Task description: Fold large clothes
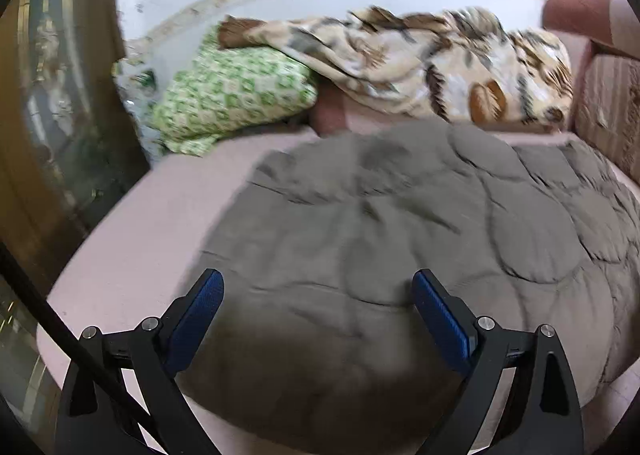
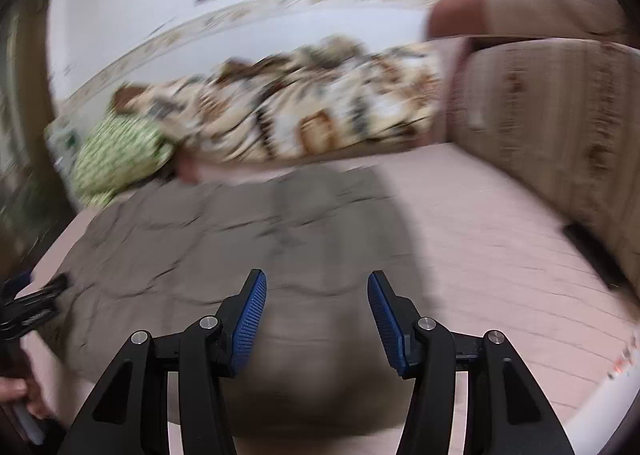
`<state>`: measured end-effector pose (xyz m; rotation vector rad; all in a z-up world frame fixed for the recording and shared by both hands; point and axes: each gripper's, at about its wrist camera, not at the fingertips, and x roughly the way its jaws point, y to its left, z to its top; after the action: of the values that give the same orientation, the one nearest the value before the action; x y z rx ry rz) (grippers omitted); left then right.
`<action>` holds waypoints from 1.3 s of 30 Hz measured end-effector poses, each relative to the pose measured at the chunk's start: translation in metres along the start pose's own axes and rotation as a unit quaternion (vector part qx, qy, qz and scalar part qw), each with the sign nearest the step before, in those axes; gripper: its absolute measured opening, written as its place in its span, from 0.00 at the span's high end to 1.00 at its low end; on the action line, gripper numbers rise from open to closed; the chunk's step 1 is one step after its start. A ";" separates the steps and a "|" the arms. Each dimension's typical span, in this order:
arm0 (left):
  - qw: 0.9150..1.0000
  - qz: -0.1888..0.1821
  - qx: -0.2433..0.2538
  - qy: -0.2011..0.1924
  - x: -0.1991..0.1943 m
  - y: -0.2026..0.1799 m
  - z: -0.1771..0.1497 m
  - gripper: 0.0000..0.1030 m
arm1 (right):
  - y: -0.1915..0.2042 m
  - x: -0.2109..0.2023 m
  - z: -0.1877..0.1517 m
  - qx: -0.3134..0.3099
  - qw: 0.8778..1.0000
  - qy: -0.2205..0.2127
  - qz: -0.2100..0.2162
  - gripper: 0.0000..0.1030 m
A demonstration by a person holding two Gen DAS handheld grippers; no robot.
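A large grey-brown quilted garment lies spread on a pink bed. My left gripper is open and empty, its blue pads just above the garment's near edge. In the right wrist view the same garment lies on the bed's left part. My right gripper is open and empty above the garment's near right part. The left gripper also shows in the right wrist view at the garment's left edge.
A green patterned pillow and a brown floral blanket lie at the bed's far side by the wall. A padded striped headboard stands on the right. A dark wooden cabinet stands on the left. Bare pink sheet lies right of the garment.
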<state>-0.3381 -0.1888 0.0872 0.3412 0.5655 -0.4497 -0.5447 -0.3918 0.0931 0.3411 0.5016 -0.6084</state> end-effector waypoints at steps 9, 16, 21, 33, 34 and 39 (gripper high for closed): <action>1.000 -0.008 -0.004 0.021 0.024 -0.011 -0.013 0.07 | 0.072 0.058 -0.019 -0.086 0.994 0.054 0.030 0.42; 0.999 -0.022 -0.013 0.032 0.034 -0.008 -0.015 0.07 | 0.073 0.071 -0.032 -0.093 0.993 0.068 0.019 0.39; 0.999 -0.024 -0.012 0.034 0.036 -0.009 -0.015 0.07 | 0.076 0.073 -0.035 -0.099 0.993 0.066 0.014 0.39; 0.999 -0.026 -0.013 0.034 0.036 -0.009 -0.015 0.07 | 0.076 0.073 -0.035 -0.101 0.993 0.064 0.010 0.38; 0.999 -0.026 -0.013 0.034 0.036 -0.009 -0.015 0.07 | 0.076 0.073 -0.035 -0.101 0.993 0.064 0.010 0.38; 0.999 -0.025 -0.013 0.031 0.037 -0.010 -0.014 0.07 | 0.076 0.073 -0.035 -0.100 0.993 0.063 0.010 0.38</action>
<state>-0.3213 -0.2026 0.0531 0.3182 0.6408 -0.4818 -0.4580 -0.3508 0.0366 0.1938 0.6744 -0.5136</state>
